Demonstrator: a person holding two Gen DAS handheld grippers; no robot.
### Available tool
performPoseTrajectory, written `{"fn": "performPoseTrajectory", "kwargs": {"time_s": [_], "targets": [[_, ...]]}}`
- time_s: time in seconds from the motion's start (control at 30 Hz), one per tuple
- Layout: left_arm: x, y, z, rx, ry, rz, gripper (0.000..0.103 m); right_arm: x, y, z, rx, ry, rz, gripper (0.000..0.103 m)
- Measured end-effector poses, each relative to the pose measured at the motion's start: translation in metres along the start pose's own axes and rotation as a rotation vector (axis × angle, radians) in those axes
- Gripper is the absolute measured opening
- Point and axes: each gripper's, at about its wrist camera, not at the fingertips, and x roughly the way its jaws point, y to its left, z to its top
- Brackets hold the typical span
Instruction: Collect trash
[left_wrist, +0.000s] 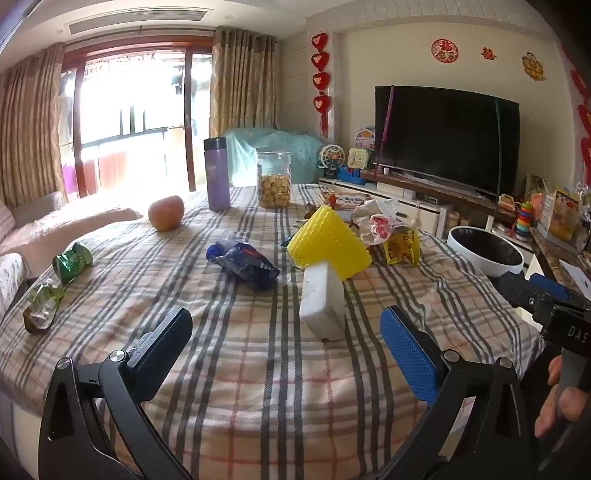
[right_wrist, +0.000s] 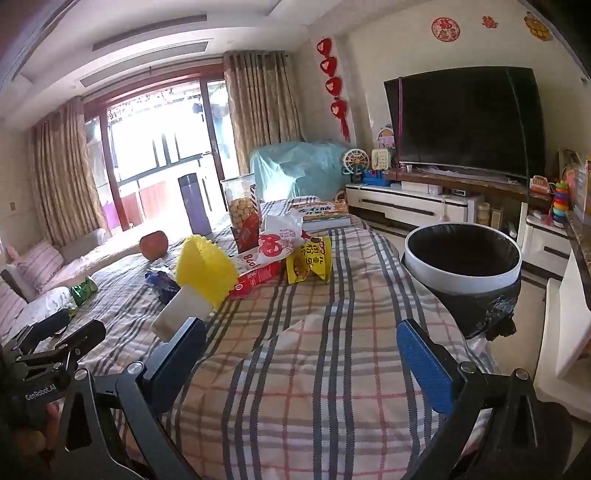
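Start of pickup; my left gripper (left_wrist: 286, 345) and right gripper (right_wrist: 301, 360) both wide open, empty; next: blue wrapper (left_wrist: 245, 264) left of bin (right_wrist: 461, 258), needs reach and pinch.

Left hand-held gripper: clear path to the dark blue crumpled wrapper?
Probably yes. The left hand-held gripper is open, with bare plaid tablecloth leading to the dark blue crumpled wrapper; the white foam block stands beside.

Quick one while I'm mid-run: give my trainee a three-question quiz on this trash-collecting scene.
1. True or false: the left gripper and the right gripper both stand open with nothing between the fingers.
2. Which lies nearest the trash bin? A) green wrapper B) yellow snack bag C) blue wrapper
3. Fill in: the jar holds round ____.

Key: 1 true; 2 B; 3 biscuits
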Motion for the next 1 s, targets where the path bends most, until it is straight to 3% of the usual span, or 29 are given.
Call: {"fn": "performPoseTrajectory", "kwargs": {"time_s": [1.0], "targets": [[-0.0029,-0.0029,0.0042,0.001,-0.026,0.001,0.103,-0.0089,-0.0018,0.0058,0.028,-0.048,0.022,0.103]]}}
